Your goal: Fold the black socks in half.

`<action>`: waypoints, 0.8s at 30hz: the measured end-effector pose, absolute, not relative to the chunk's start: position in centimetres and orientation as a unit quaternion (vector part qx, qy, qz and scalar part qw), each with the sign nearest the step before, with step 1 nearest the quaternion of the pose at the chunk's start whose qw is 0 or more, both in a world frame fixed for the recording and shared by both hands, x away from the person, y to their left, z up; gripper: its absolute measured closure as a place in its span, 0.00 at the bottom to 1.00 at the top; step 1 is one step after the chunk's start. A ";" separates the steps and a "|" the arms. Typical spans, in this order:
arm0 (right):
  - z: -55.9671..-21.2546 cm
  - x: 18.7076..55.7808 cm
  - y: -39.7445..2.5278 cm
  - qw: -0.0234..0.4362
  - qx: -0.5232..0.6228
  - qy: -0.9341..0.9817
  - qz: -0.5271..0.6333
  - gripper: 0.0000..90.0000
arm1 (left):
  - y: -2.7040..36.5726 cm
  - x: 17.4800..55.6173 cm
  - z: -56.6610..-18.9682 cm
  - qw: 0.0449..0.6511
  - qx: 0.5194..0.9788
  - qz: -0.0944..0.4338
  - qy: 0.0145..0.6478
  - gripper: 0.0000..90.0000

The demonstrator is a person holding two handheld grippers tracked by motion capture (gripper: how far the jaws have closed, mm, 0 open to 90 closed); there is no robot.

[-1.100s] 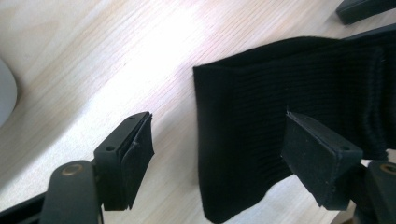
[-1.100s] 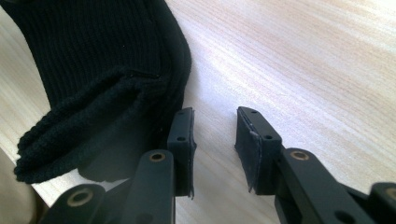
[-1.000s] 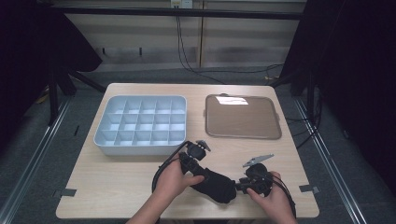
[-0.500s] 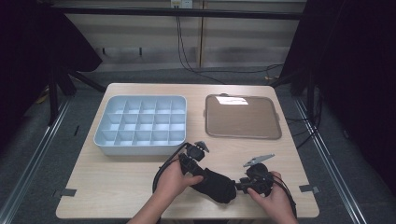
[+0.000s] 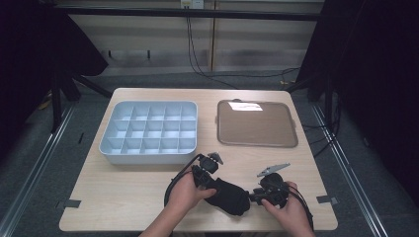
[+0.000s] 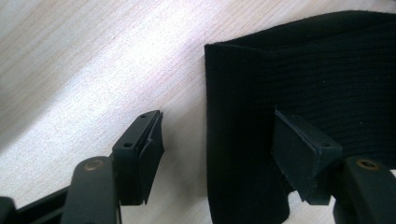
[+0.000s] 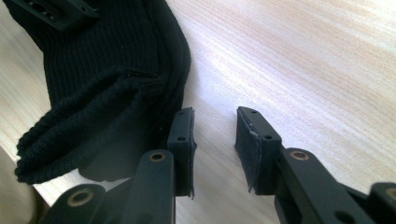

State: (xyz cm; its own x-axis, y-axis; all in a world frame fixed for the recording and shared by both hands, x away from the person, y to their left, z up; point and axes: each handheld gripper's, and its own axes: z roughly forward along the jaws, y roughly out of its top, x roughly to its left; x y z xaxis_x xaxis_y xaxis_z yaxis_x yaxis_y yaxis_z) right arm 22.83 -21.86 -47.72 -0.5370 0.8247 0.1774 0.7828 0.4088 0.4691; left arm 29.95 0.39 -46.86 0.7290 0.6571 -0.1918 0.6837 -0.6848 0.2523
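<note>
Both grippers, left (image 6: 215, 149) and right (image 7: 214, 140), spread beside the black ribbed knit cloth (image 5: 228, 195), unmoved since earlier (grasp pending).

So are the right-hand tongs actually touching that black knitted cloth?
Touching. In the right gripper view, one side of the open right tongs presses against the edge of the black cloth; the other side stands over bare table.
</note>
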 end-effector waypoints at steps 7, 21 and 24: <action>-47.7 22.8 -21.8 0.042 0.479 0.838 0.257 0.75 | 0.0 29.7 -46.8 0.149 0.919 -0.039 0.364 0.45; -47.7 22.8 -21.9 0.041 0.475 0.841 0.254 0.75 | 0.5 30.0 -46.7 0.155 0.910 -0.077 0.376 0.56; -47.7 22.8 -21.8 0.040 0.476 0.841 0.254 0.75 | 0.7 30.1 -46.6 0.149 0.913 -0.074 0.373 0.58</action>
State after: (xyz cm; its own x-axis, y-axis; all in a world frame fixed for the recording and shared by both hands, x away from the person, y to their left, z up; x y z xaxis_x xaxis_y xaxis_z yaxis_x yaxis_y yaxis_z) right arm 22.81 -21.84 -47.75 -0.5433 0.8212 0.1745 0.7803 0.4173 0.4658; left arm 30.11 0.72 -46.64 0.7106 0.6594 -0.2455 0.7032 -0.6770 0.2171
